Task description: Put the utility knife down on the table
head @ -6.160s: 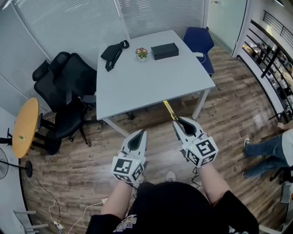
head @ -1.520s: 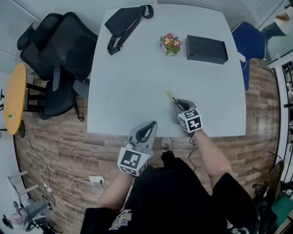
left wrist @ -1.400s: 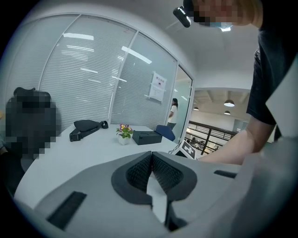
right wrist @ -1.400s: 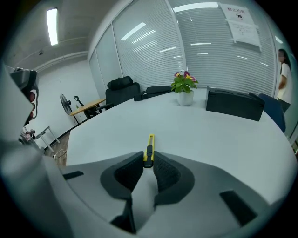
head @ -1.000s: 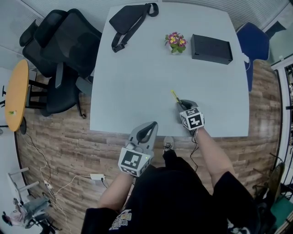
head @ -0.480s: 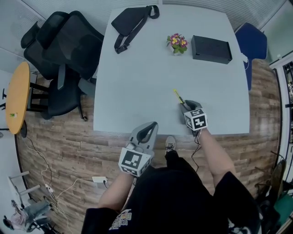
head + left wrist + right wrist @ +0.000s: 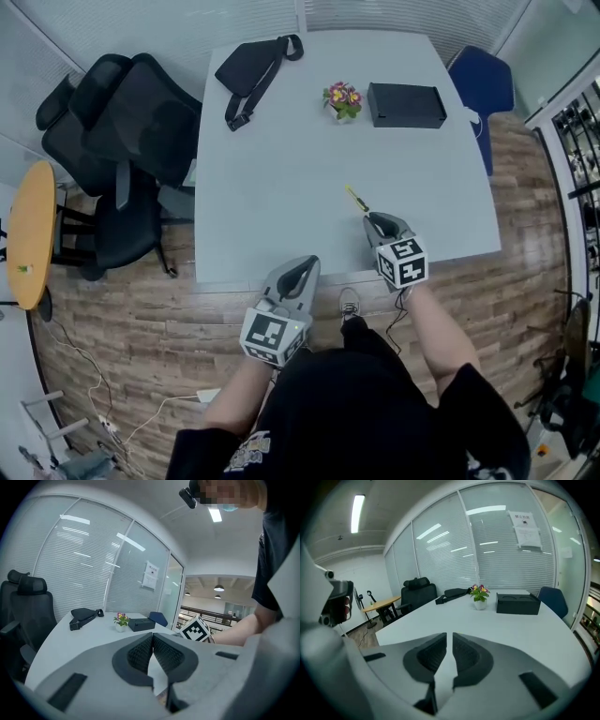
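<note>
The utility knife (image 7: 355,198), yellow and slim, lies flat on the grey table (image 7: 281,187), near its front right part. My right gripper (image 7: 377,221) hovers just behind the knife's near end, apart from it. Its jaws have just been closing and now stand open by a narrow gap with nothing between them (image 7: 449,635). The knife is hidden in the right gripper view. My left gripper (image 7: 306,263) hangs off the table's front edge, shut and empty, pads touching (image 7: 152,636). The right gripper's marker cube (image 7: 194,629) shows beyond it.
A black sling bag (image 7: 248,70), a small flower pot (image 7: 342,98) and a black box (image 7: 405,105) sit at the table's far end. Black office chairs (image 7: 131,122) crowd the left side, a blue chair (image 7: 480,84) the far right. A round wooden table (image 7: 28,234) stands further left.
The right gripper has let go of the knife, lifted and drawn back toward me. The knife stays lying on the table. The left gripper has shifted only a little.
</note>
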`<state>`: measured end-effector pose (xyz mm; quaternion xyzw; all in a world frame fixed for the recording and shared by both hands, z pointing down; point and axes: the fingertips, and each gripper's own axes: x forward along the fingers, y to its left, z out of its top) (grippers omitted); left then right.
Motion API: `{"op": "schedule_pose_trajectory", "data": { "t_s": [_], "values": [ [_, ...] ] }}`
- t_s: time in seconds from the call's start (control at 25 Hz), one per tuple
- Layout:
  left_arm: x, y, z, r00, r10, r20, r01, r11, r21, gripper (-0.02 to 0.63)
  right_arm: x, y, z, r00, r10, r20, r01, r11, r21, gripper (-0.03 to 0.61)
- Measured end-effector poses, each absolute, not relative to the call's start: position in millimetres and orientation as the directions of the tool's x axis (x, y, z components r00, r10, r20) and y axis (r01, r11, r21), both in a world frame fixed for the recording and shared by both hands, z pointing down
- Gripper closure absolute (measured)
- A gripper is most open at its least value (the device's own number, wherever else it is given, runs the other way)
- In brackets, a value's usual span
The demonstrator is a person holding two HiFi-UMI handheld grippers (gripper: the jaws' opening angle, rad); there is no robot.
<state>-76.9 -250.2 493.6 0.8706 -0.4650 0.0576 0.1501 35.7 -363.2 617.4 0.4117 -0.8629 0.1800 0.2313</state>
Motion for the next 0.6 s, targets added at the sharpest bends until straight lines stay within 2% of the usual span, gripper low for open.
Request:
{"op": "schedule_pose_trajectory", "data": {
  "t_s": [0.08, 0.6],
  "values": [
    [-80.8, -242.2, 486.5, 0.576, -0.786, 0.225, -0.817, -0.54, 0.203, 0.608, 30.9, -351.5, 593.5, -0.56, -0.658, 0.503, -0.797, 0.594, -0.111, 0.575],
    [-118.4, -180.1, 444.7, 0.663, -0.736, 0.138, -0.748, -0.643, 0.164, 0.607, 4.8, -248.9, 453.2, -0.56, -0.794, 0.236, -0.827, 0.555, -0.095, 0.575]
  ]
}}
